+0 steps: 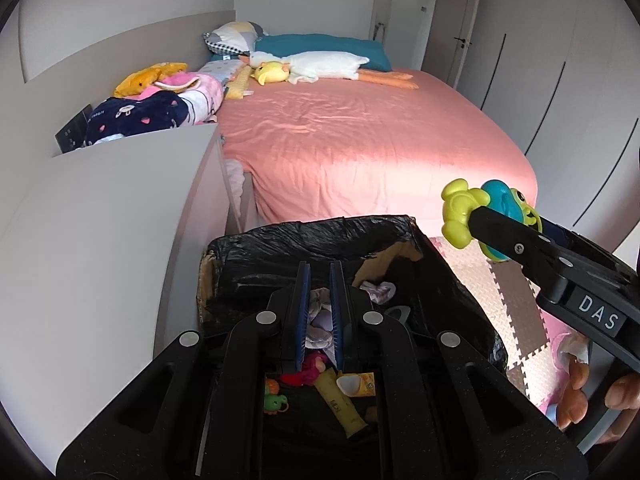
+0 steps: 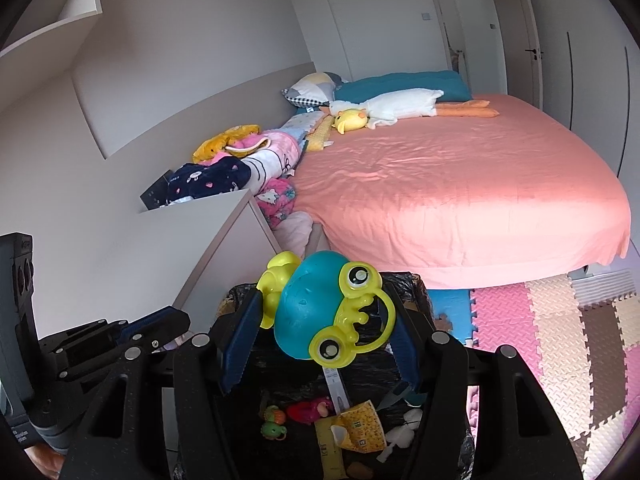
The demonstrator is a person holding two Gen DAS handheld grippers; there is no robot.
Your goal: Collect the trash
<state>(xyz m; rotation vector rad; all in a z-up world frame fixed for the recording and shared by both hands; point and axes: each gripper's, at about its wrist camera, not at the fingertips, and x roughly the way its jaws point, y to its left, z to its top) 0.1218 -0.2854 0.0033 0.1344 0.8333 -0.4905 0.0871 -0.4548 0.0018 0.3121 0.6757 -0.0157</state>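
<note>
A toy frog held over a black-lined trash box at the foot of a pink bed.

The right hand-held gripper [image 2: 320,312] pinches a teal and lime frog toy [image 2: 320,308] above the open box [image 1: 304,236], which stands between a white cabinet [image 1: 120,200] and foam floor mats [image 2: 560,340]. Inside lie wrappers, a yellow tube [image 1: 340,404] and small toys. The left hand-held gripper [image 1: 319,316], jaws nearly together and holding nothing, hangs over the box.

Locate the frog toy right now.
The frog toy is clamped in the right hand-held gripper, above the black-lined bin by the bed's foot.
</note>
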